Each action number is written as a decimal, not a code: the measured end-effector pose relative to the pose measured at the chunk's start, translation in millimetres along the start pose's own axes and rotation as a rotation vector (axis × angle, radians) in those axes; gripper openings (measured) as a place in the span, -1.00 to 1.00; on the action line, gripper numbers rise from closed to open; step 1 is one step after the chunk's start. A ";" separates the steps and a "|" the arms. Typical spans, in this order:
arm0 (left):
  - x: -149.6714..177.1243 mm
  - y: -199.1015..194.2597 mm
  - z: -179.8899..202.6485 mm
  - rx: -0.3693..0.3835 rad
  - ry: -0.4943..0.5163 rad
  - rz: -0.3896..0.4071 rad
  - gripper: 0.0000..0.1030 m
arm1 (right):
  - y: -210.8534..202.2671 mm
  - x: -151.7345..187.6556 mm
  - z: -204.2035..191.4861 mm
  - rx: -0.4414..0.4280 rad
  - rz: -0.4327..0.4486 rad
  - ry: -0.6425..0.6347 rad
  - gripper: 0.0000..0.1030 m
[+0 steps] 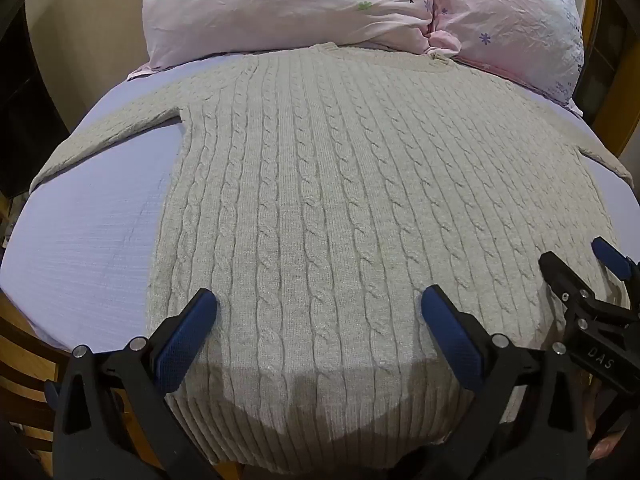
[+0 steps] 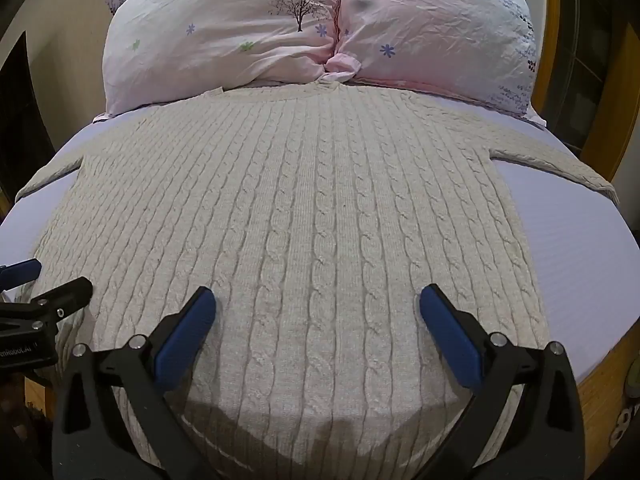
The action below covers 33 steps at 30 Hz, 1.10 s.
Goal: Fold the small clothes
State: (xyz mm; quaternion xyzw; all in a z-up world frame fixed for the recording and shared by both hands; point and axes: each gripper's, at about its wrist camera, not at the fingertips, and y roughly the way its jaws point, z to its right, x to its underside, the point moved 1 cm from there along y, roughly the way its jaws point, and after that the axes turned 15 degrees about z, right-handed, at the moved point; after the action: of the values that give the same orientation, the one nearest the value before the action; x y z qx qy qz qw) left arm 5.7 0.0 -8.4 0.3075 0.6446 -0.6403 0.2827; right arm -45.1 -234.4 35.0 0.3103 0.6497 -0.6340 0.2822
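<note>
A cream cable-knit sweater point(image 1: 320, 184) lies flat on the lilac bed sheet point(image 1: 92, 232), neck towards the pillows, both sleeves spread sideways, ribbed hem nearest me. It also shows in the right wrist view point(image 2: 304, 200). My left gripper point(image 1: 319, 308) is open and empty, hovering over the sweater's lower left part near the hem. My right gripper point(image 2: 318, 304) is open and empty over the lower right part. Each gripper shows at the edge of the other's view: the right gripper point(image 1: 576, 264) and the left gripper point(image 2: 52, 280), both with jaws apart.
Two pink flowered pillows point(image 1: 280, 8) point(image 2: 436, 28) lie against the head of the bed, touching the sweater's collar. The wooden bed frame point(image 2: 600, 396) edges the mattress on both sides. Bare sheet point(image 2: 580, 248) flanks the sweater's body.
</note>
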 end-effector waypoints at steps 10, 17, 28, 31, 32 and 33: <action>-0.1 -0.1 0.0 0.000 0.000 0.002 0.97 | -0.8 -0.3 0.5 0.001 0.002 -0.001 0.97; -0.1 -0.1 0.0 0.000 0.000 0.004 0.97 | -1.2 -0.4 0.7 0.001 0.003 -0.001 0.97; -0.1 -0.2 0.0 -0.001 0.000 0.006 0.97 | -2.0 -1.0 1.3 0.001 0.006 -0.001 0.97; -0.1 -0.3 0.0 -0.001 0.000 0.006 0.97 | -2.5 -0.9 1.6 0.001 0.007 -0.001 0.97; -0.2 -0.2 0.0 0.000 0.000 0.006 0.97 | -2.5 -0.9 1.6 0.001 0.008 -0.001 0.97; -0.2 -0.2 0.0 0.000 0.000 0.007 0.97 | -2.6 -0.8 1.6 0.001 0.008 -0.001 0.97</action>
State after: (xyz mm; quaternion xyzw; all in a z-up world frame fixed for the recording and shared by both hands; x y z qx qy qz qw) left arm 5.7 0.0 -8.1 0.3096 0.6438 -0.6392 0.2847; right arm -46.6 -236.0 37.2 0.3128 0.6481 -0.6332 0.2849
